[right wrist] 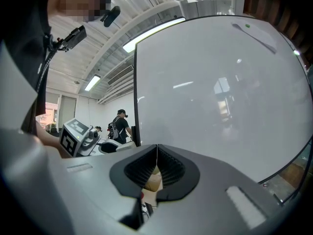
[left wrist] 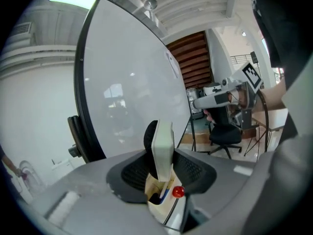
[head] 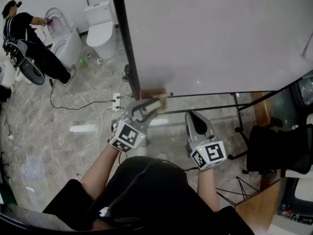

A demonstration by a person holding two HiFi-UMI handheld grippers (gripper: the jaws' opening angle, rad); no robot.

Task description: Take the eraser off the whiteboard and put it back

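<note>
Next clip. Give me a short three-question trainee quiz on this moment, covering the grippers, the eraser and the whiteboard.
1. True or false: the right gripper has its jaws together with nothing between them.
2. Multiple choice: what is clamped in the left gripper? A) a marker B) the eraser C) a cloth
3. Fill in: in the head view, the eraser is near the lower ______ corner of the whiteboard.
Key: 1 true; 2 B; 3 left.

Left tongs (head: 150, 105) gripping, right tongs (head: 194, 117) closed
</note>
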